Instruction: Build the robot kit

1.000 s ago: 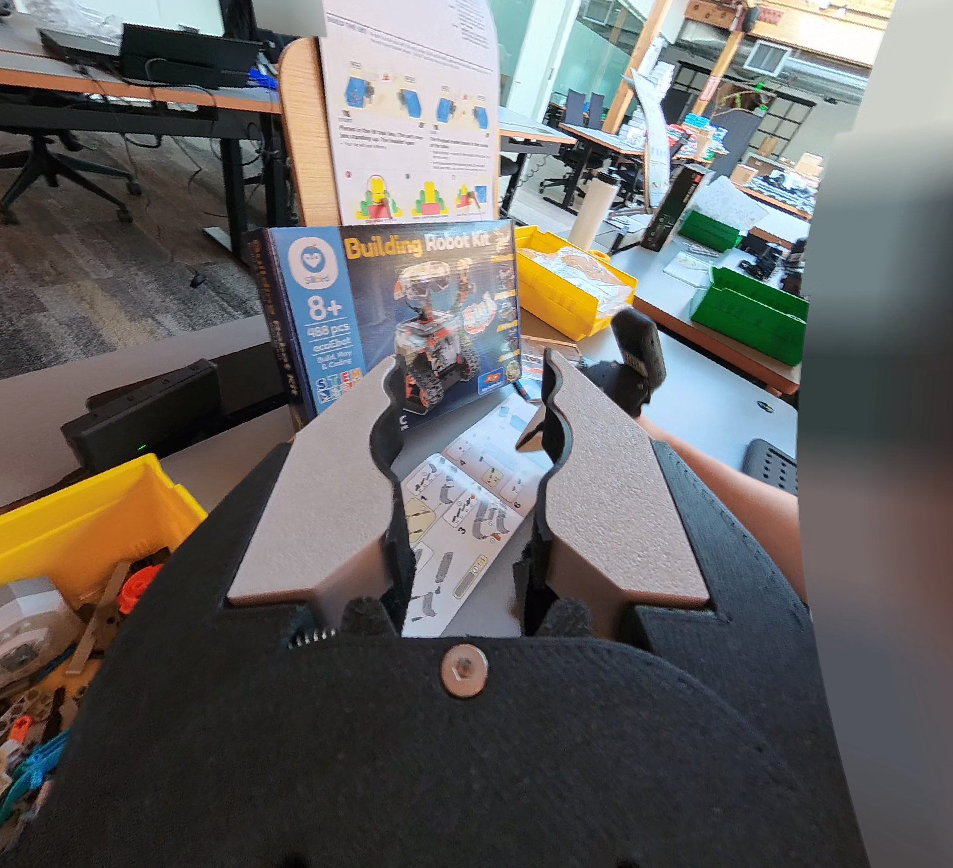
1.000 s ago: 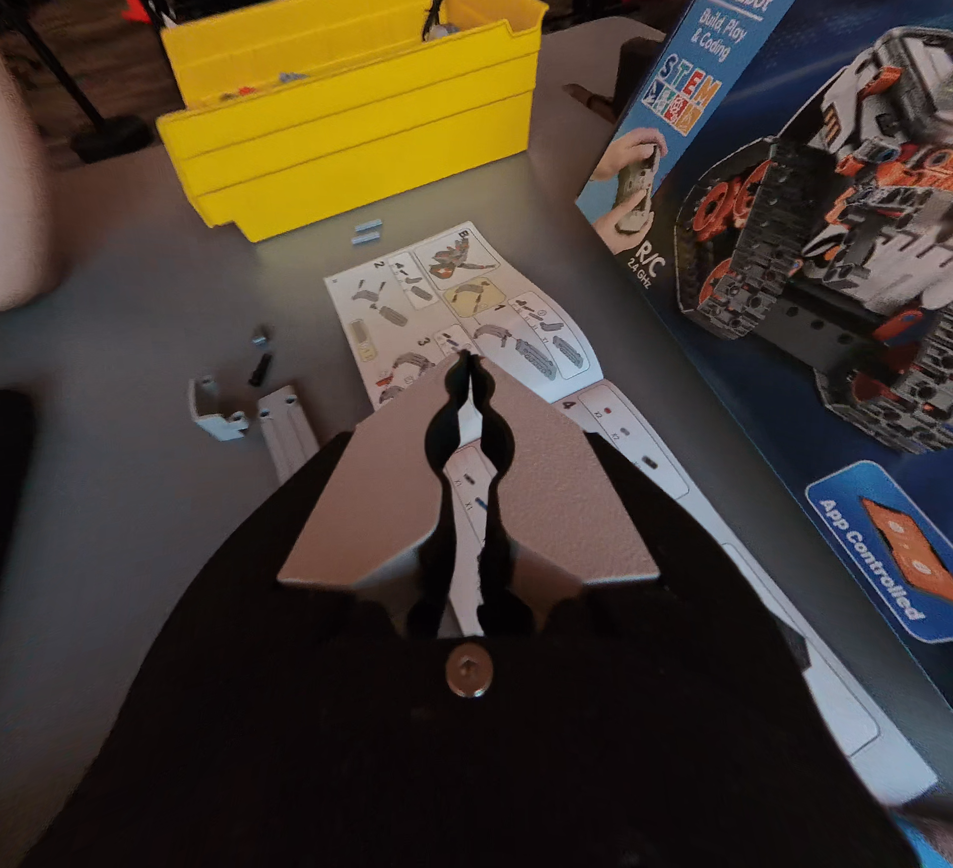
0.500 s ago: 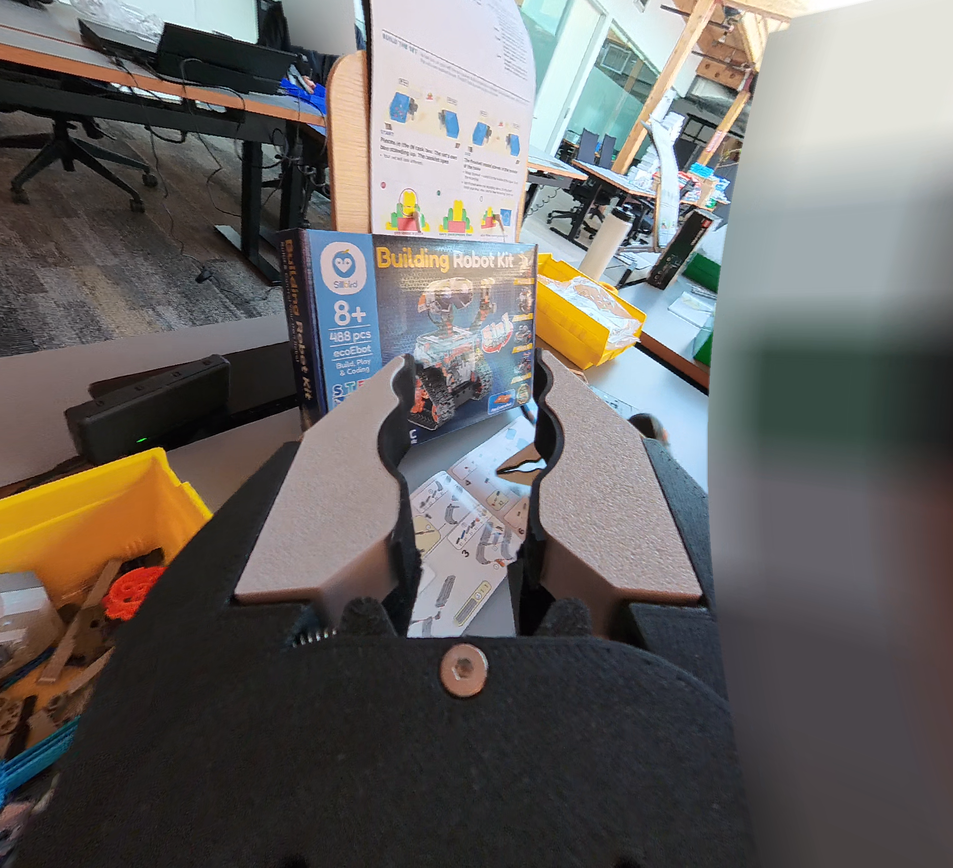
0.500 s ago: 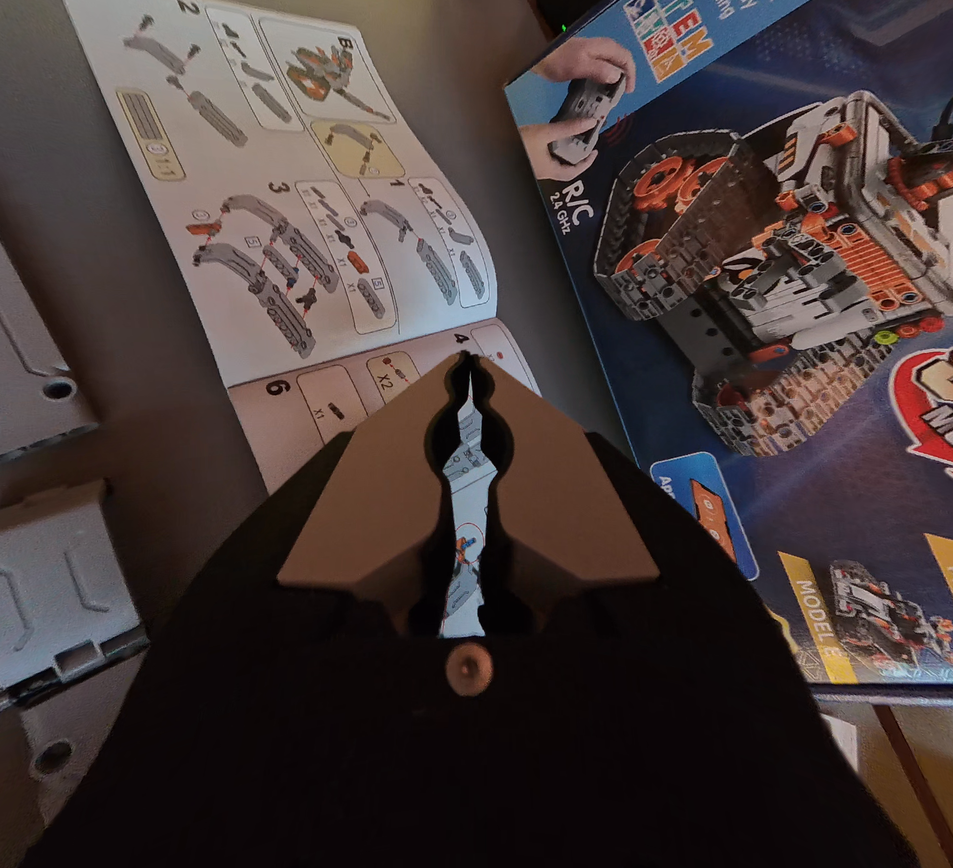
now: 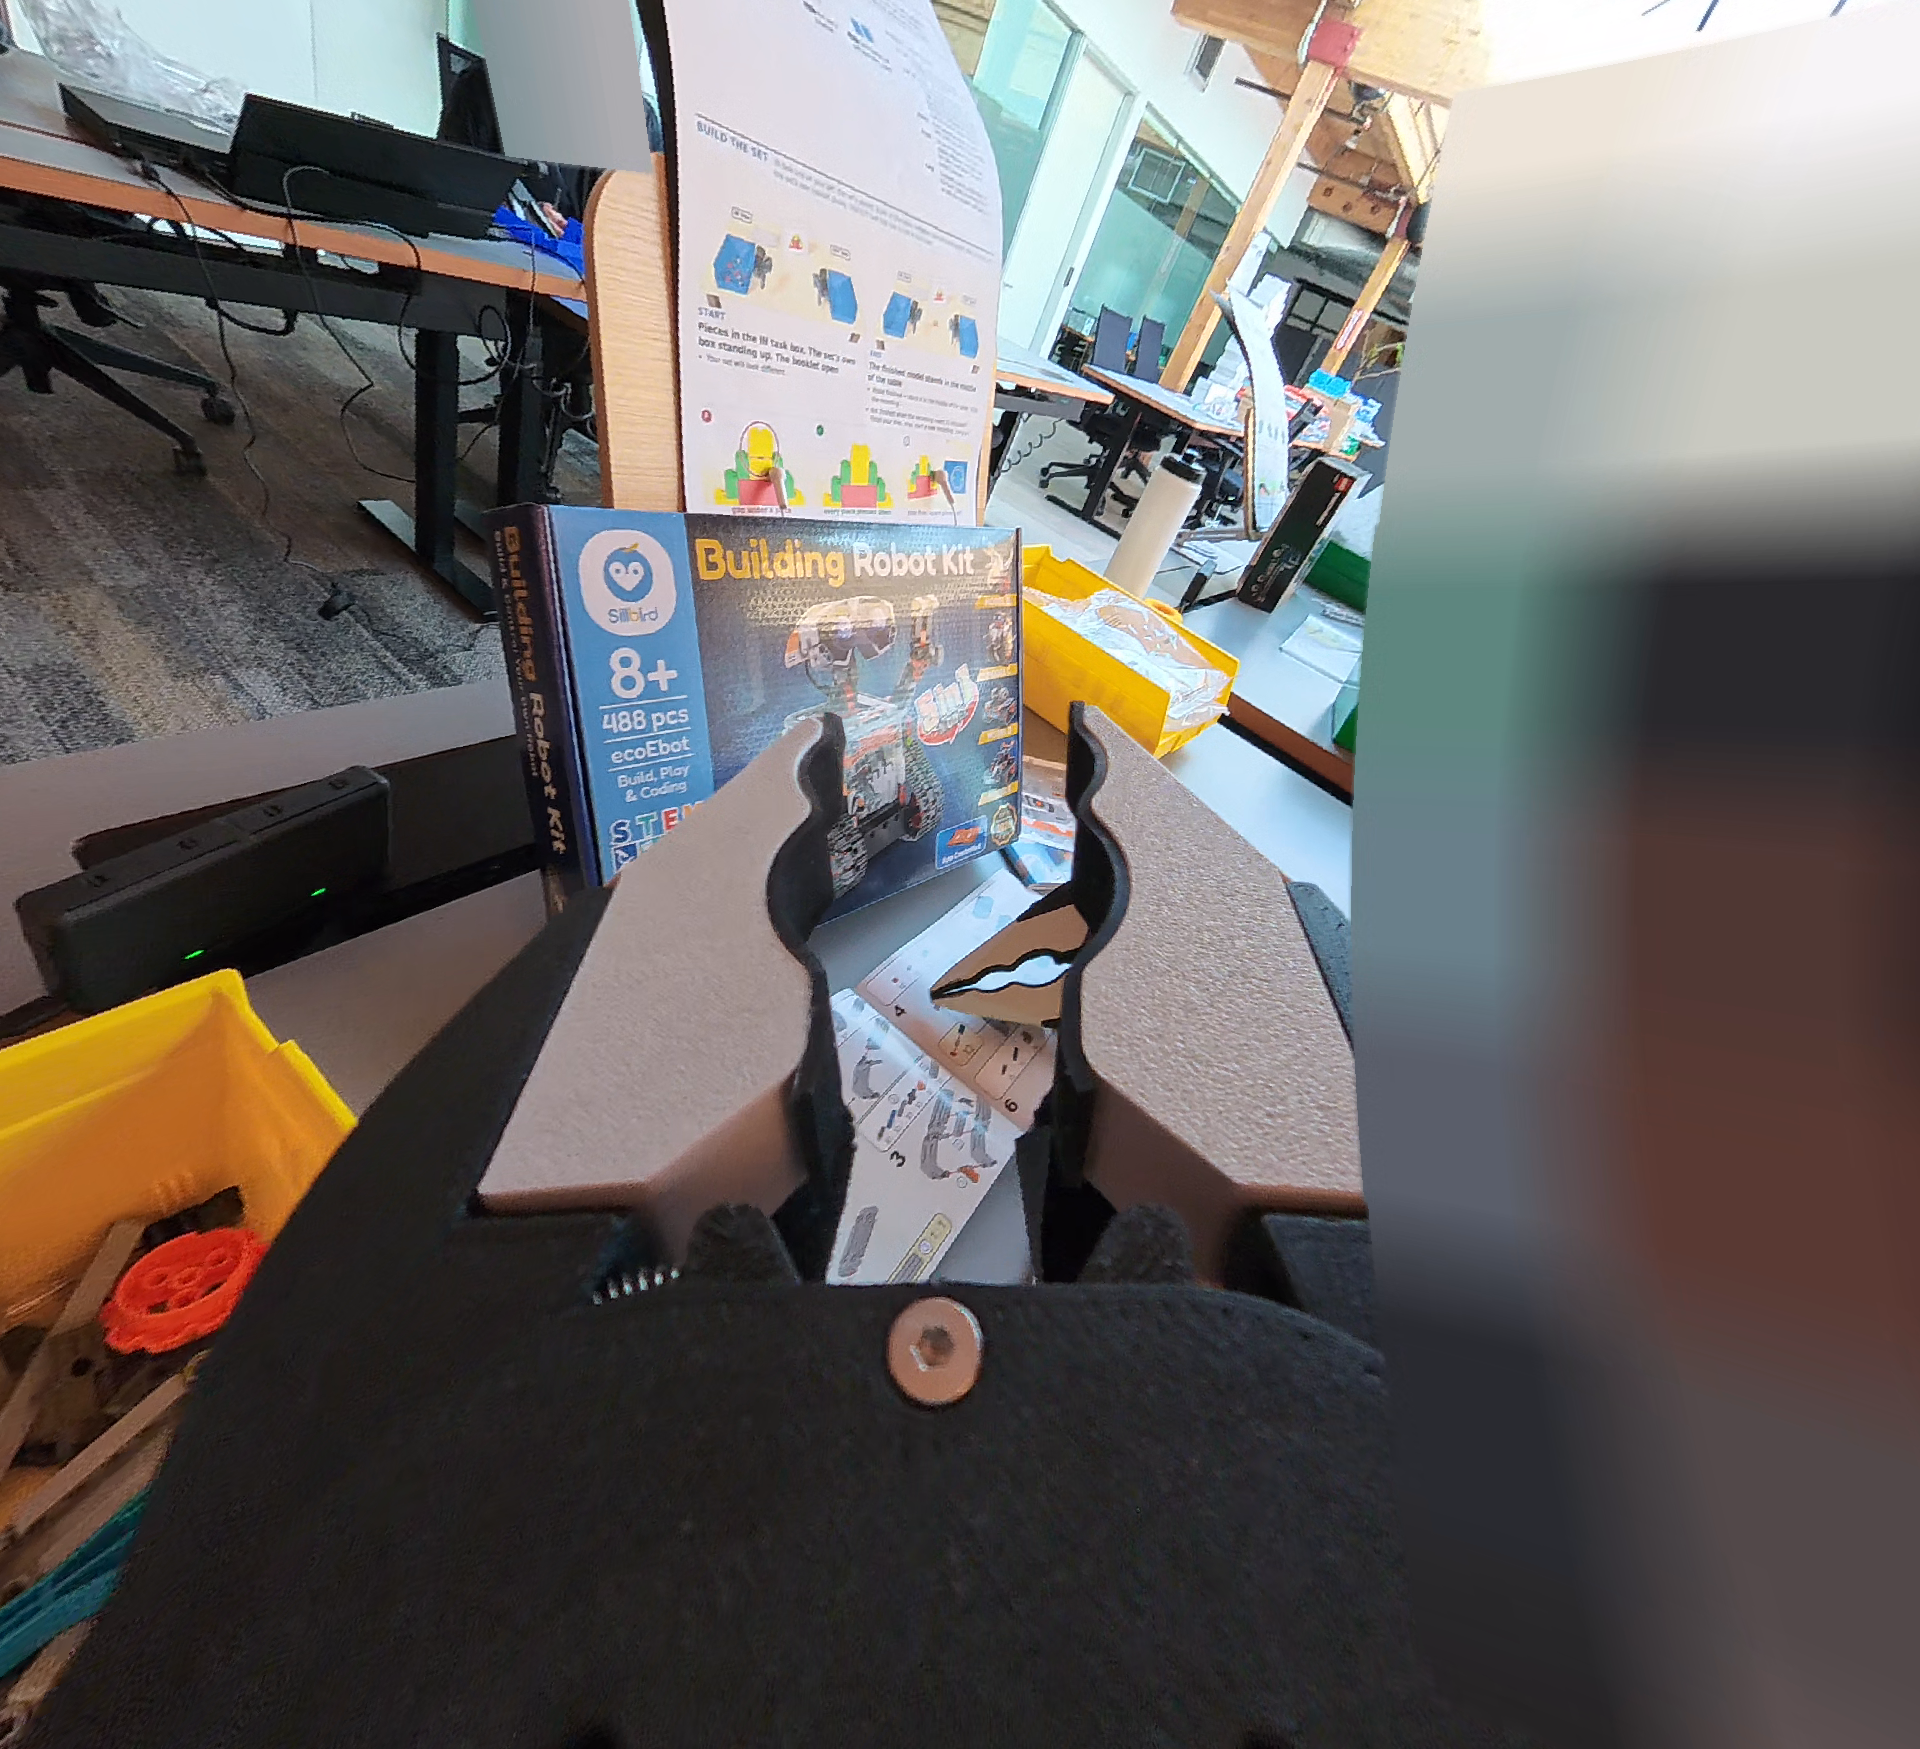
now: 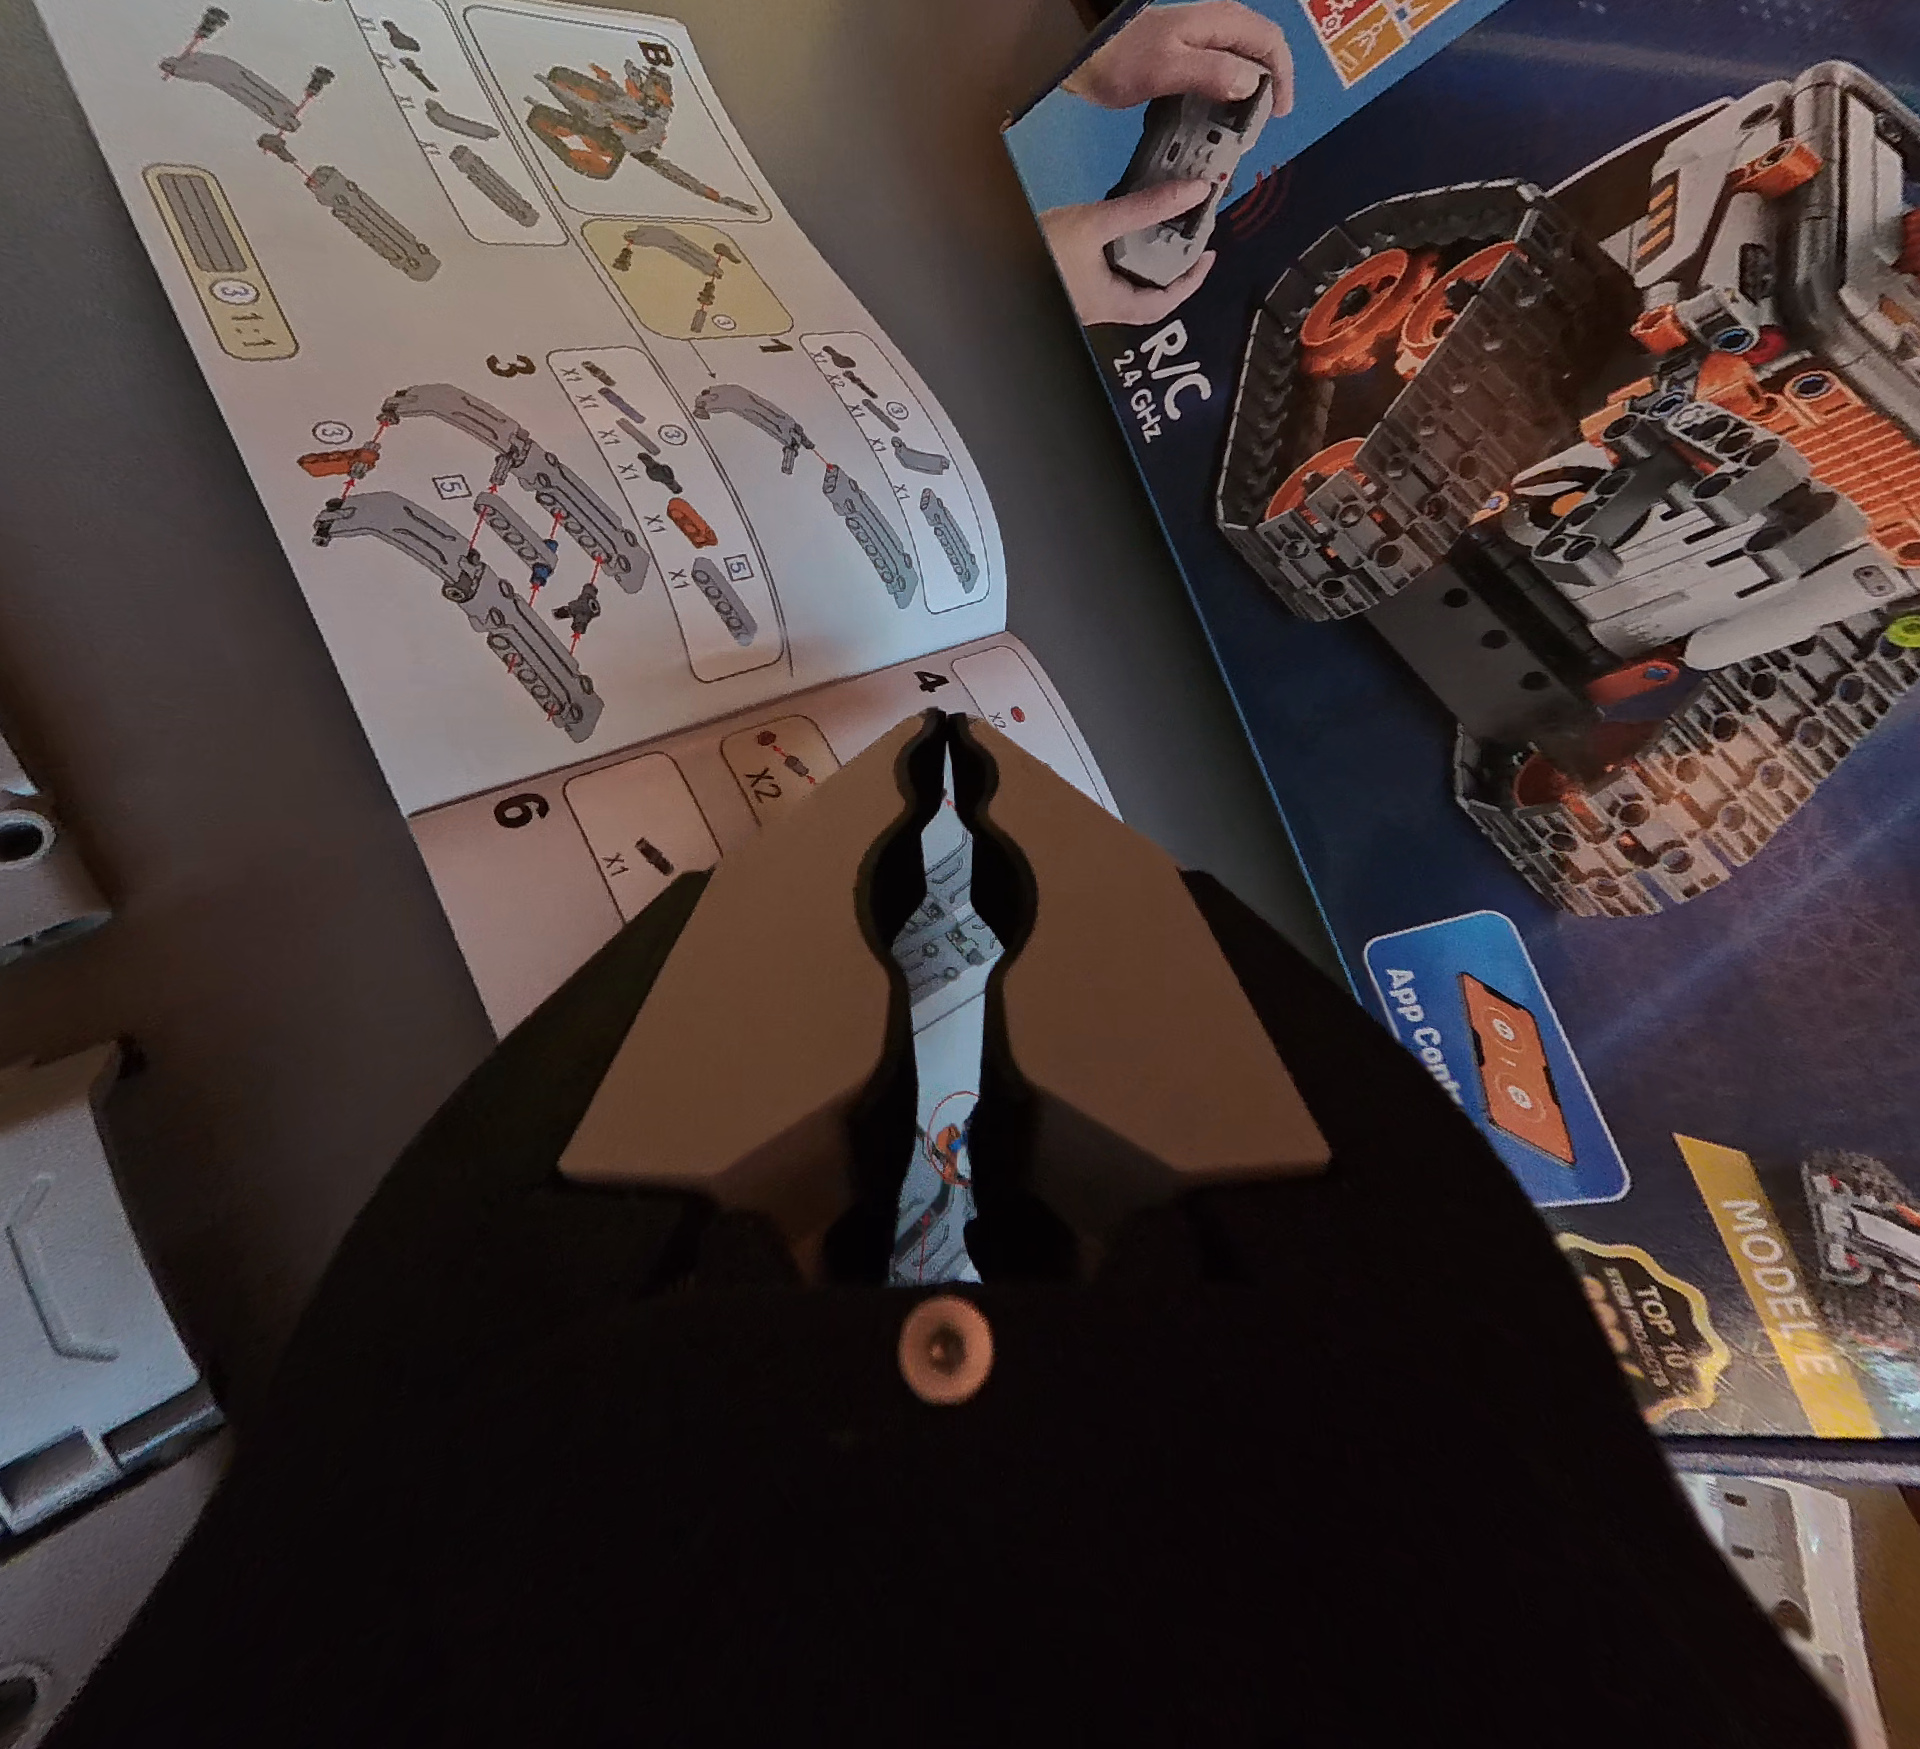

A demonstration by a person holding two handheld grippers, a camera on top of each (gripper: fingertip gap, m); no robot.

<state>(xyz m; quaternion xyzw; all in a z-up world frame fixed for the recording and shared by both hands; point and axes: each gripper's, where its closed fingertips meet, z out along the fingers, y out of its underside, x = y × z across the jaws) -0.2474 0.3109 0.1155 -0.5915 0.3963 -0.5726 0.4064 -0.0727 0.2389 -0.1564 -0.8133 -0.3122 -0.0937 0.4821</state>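
My left gripper (image 5: 951, 731) is open and empty, held above the grey table and pointing at an upright blue robot kit box (image 5: 810, 691). An open instruction booklet (image 5: 925, 1086) lies flat in front of the box. My right gripper (image 6: 940, 720) is shut with nothing between its fingers. Its tips hover low over the near page of the booklet (image 6: 499, 328), just left of the box (image 6: 1558, 504). The right gripper's tip also shows between my left fingers in the left wrist view (image 5: 1013, 972).
A yellow bin (image 5: 135, 1107) of loose parts with an orange wheel (image 5: 187, 1289) sits at the left. Behind it lies a black power strip (image 5: 208, 878). Another yellow bin (image 5: 1132, 660) stands behind the box. Grey plastic parts (image 6: 62, 1284) lie left of the booklet. The tips of one gripper are about 35 cm away from the tips of the other.
My right gripper has moved forward and down, from the table's open part to close over the booklet beside the box. My left gripper has tilted and shifted slightly, still open.
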